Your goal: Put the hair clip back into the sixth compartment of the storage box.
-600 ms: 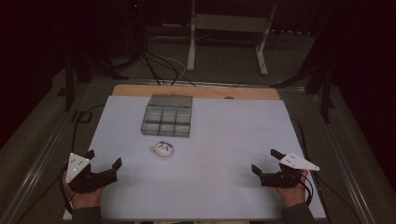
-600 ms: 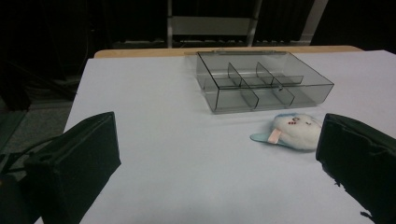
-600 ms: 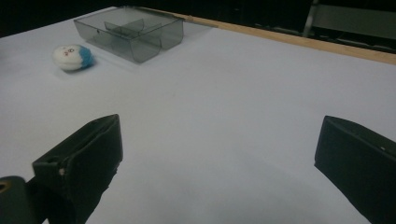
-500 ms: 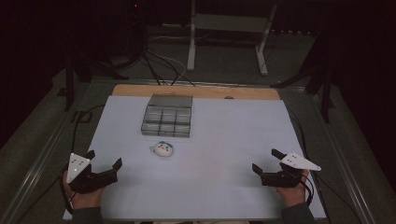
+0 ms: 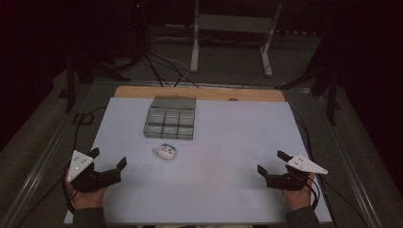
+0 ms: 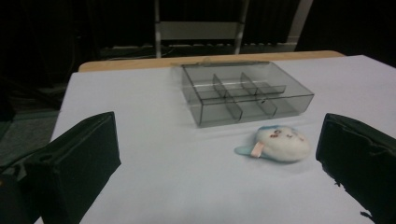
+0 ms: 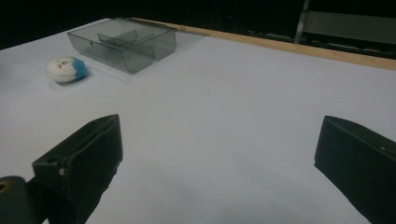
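We see no change from half a second ago: the left gripper [image 5: 108, 160] and right gripper [image 5: 272, 162] stay wide open and empty at the worktop's [image 5: 228, 142] near corners. The plush toy [image 5: 166, 151] lies just before the compartment box [image 5: 170, 123]; no grasp has begun.

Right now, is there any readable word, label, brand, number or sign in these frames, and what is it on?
None can be read.
Small plush toy: reddish marks on its white face, too blurred to tell as text.
Clear divided box: no label seen.
Left gripper and right gripper: no markings legible.
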Tool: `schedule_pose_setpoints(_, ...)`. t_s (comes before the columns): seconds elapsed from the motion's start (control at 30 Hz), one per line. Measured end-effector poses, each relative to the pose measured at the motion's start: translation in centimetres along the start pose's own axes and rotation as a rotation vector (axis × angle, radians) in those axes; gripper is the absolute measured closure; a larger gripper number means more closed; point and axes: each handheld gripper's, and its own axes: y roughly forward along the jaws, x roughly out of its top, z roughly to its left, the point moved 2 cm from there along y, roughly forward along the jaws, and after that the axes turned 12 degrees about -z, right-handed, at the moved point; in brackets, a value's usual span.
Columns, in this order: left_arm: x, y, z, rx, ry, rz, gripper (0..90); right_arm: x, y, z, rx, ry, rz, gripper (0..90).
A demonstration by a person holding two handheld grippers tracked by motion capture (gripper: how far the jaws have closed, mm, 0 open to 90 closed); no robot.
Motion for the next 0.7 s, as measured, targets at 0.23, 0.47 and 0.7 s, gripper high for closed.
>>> schedule_pose_setpoints(0.23, 0.9, 1.6, -0.8, -0.042, 0.02, 0.039, 0.6, 0.1, -0.1, -0.1, -0.009, 0.007, -0.009, 1.0)
schedule_pose_setpoints(0.47, 1.2, 3.8, -1.1, -0.072, 0.023, 0.075, 0.6, 0.1, -0.1, -0.1, -0.012, 0.002, -0.013, 1.0)
schedule_pose_setpoints(0.7, 1.2, 5.7, -1.9, -0.107, 0.045, 0.11, 0.6, 0.1, -0.2, -0.2, -0.016, 0.004, -0.019, 1.0)
